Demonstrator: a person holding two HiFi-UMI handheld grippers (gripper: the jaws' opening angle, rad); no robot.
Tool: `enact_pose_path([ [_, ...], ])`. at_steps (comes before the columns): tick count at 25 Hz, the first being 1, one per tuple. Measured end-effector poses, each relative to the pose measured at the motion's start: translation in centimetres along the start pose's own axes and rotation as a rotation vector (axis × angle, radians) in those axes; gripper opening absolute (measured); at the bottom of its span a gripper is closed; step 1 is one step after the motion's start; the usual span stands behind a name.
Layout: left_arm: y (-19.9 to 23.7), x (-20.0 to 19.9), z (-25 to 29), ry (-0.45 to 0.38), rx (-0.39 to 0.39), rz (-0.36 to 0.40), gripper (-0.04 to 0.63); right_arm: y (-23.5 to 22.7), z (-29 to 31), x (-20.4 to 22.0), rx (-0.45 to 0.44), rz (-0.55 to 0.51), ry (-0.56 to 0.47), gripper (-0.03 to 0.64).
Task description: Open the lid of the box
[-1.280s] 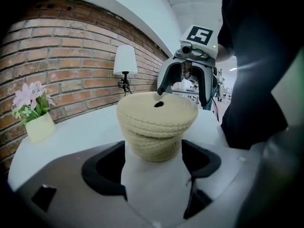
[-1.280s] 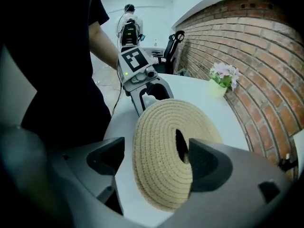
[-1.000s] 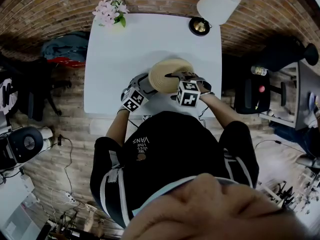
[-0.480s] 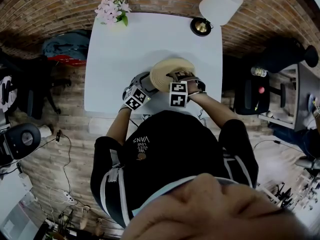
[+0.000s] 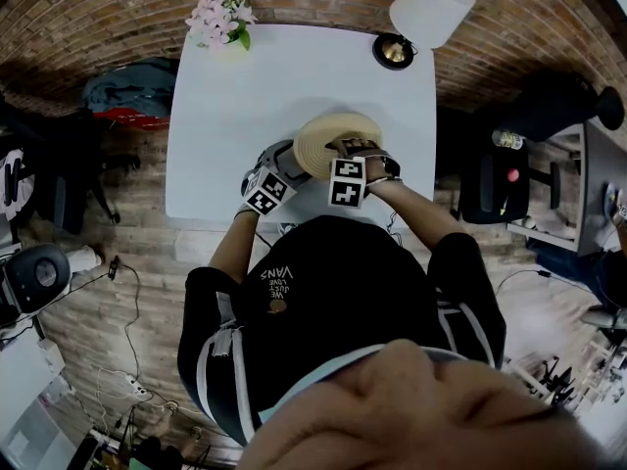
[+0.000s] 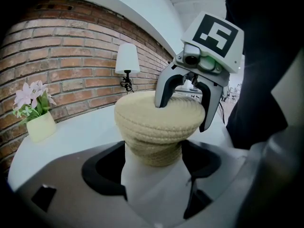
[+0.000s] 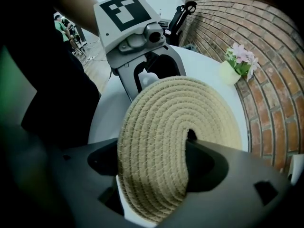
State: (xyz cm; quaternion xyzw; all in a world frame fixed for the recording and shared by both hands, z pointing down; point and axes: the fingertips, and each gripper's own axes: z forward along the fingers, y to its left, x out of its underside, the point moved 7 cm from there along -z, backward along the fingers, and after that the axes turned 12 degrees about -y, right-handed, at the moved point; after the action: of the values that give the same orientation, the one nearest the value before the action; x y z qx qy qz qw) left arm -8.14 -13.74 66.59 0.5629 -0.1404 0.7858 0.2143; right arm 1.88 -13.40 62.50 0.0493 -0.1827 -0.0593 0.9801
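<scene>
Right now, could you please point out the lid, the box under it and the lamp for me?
lid [image 7: 156, 137], right gripper view, on its coiled top.
box [image 6: 153, 152], left gripper view, on its side wall below the lid.
lamp [image 5: 431, 6], head view, on its white shade.

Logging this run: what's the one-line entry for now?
left claw: shut on woven box body | right claw: shut on lid rim | lid: on box

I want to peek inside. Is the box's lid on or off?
On. The woven lid covers the box in the left gripper view, no inside showing; the right gripper pinches its rim.
</scene>
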Motion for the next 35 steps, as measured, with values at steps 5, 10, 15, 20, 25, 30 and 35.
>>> enact_pose_path([
  [5,0.0,-0.1,-0.1,0.009,-0.002,0.001,0.362,-0.1,-0.1,0.0,0.0,0.01,-0.008,0.379],
  [10,0.1,0.1,-0.1,0.011,-0.005,0.008,0.36,-0.1,-0.2,0.0,0.004,0.009,-0.019,0.377],
  [15,0.0,0.3,-0.1,0.012,-0.007,0.003,0.36,0.0,-0.6,-0.1,0.006,0.025,-0.056,0.374],
  [20,0.1,0.3,0.0,0.008,-0.009,-0.007,0.36,0.0,-1.4,-0.1,0.009,0.04,-0.112,0.368],
  [25,0.1,0.5,-0.1,0.013,-0.015,-0.02,0.36,0.0,-2.0,0.0,0.021,0.067,-0.143,0.365],
  [30,0.1,0.6,0.0,0.016,-0.014,-0.022,0.359,0.0,-3.0,-0.1,0.029,0.093,-0.2,0.364],
  [35,0.0,0.0,-0.2,0.03,-0.016,-0.023,0.359,-0.3,-4.1,0.1,0.062,0.148,-0.271,0.362],
])
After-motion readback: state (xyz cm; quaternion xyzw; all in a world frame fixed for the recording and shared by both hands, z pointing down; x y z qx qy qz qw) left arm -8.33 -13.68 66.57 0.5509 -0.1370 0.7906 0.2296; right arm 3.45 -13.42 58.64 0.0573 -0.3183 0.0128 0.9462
